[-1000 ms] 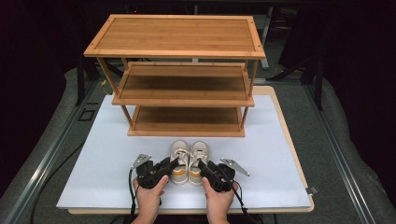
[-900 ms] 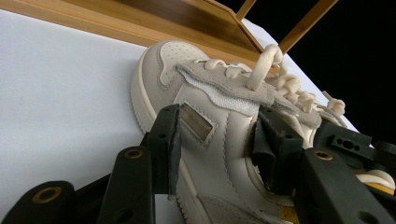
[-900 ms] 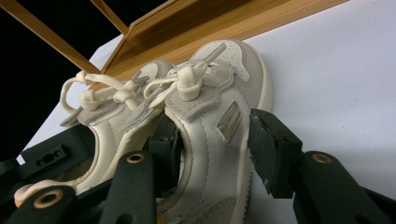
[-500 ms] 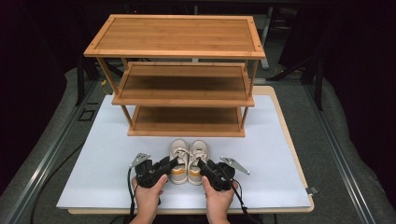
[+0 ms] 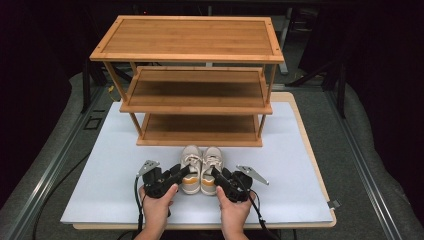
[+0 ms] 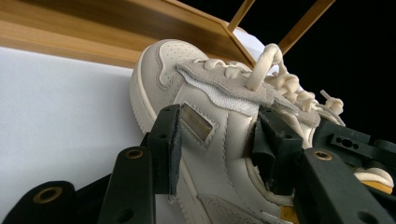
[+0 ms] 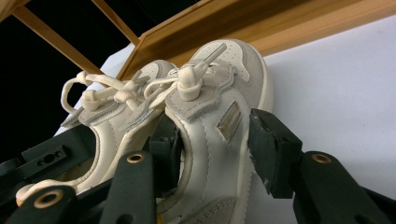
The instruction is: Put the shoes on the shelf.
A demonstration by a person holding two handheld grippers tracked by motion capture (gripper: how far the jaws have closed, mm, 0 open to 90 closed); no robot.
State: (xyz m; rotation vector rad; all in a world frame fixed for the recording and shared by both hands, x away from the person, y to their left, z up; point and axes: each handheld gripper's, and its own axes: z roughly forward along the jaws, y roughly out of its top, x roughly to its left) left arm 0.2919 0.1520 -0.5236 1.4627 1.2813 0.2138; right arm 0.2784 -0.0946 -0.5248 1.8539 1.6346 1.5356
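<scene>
Pair of small cream shoes side by side on the white bench (image 5: 100, 190), toes toward the wooden rack (image 5: 195, 85), just near of its bottom shelf. Left claw (image 5: 183, 173) clamped on the left shoe (image 5: 191, 167): one jaw on the outer side, the other inside the collar. Right claw (image 5: 216, 175) likewise clamped on the right shoe (image 5: 210, 167), outer pad against its side. Both soles resting on the bench.

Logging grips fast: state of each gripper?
Left gripper: closed on the left shoe.
Right gripper: jaws around the right shoe; contact cannot be told.
</scene>
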